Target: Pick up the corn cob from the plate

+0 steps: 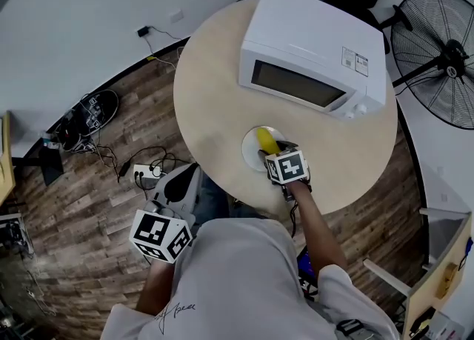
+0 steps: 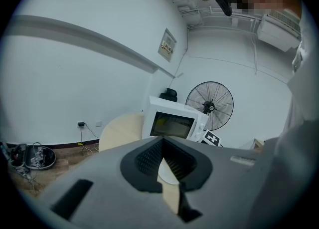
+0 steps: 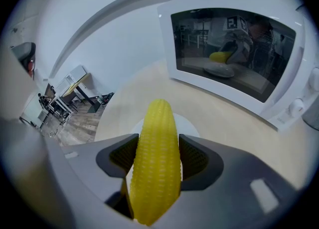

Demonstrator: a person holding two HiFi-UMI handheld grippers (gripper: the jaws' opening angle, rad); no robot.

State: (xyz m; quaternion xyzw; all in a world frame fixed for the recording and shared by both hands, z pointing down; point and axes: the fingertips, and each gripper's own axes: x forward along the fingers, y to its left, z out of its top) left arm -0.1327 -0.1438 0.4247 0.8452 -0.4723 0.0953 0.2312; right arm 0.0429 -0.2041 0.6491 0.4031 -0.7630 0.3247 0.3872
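Corn cob (image 3: 155, 163) stands clamped between the two pads of the right tongs (image 3: 158, 155), one pad pressing each side of it about midway along. Its rounded tip points away from the camera toward the microwave (image 3: 234, 58); its near end is cut off at the bottom of the right gripper view. The white plate (image 3: 187, 123) shows only as a pale rim on either side of the cob, the rest being behind the cob and the tongs. Whether the cob touches the plate or is clear of it cannot be told.

From the head view, the right tongs (image 1: 275, 155) reach over the plate (image 1: 250, 150), which sits on the round worktop (image 1: 207, 101) just in front of the microwave (image 1: 311, 57). Only the far yellow half of the cob (image 1: 265, 140) shows there; the marker cube covers the rest, along with the plate's near right edge.

The left tongs (image 1: 178, 179) hang off the worktop's near edge, over the wood floor (image 1: 111, 183), close to the person's body. In their own view the left tongs (image 2: 163, 160) are closed and empty, the pads meeting at the tips with a thin wedge of pale worktop showing behind. Beyond them stand the microwave (image 2: 172, 123) and a fan (image 2: 209, 106).
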